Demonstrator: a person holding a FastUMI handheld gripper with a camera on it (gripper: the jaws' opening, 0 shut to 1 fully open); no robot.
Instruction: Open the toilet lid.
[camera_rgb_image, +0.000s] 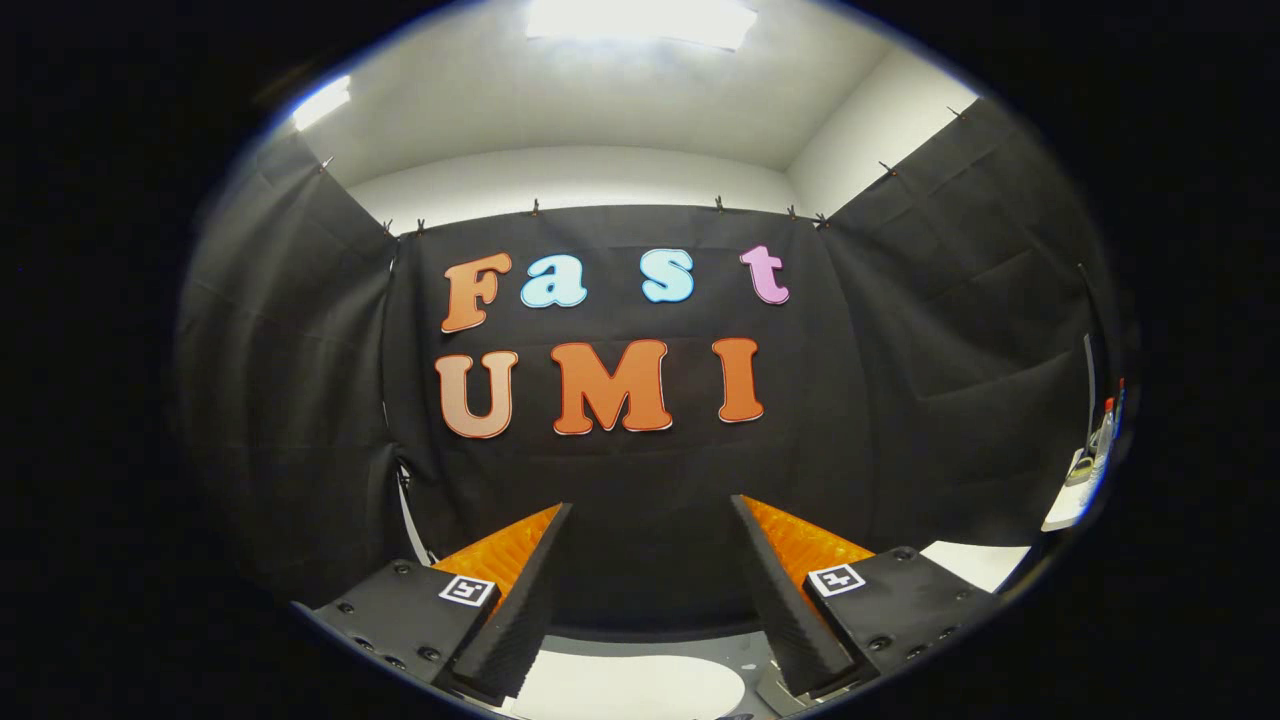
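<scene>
My hand-held gripper (650, 590) raised, its two fingers spread apart and holding nothing, one white toilet lid (630, 685) low between and below the fingers (515, 600), one bottle (1103, 440) on a white ledge (1065, 515) far right.

The hand-held gripper (650, 575) is built of black screwed plates, orange ribbed fingers (505, 550) faced with black foam, and square black-and-white markers (467, 590).
</scene>
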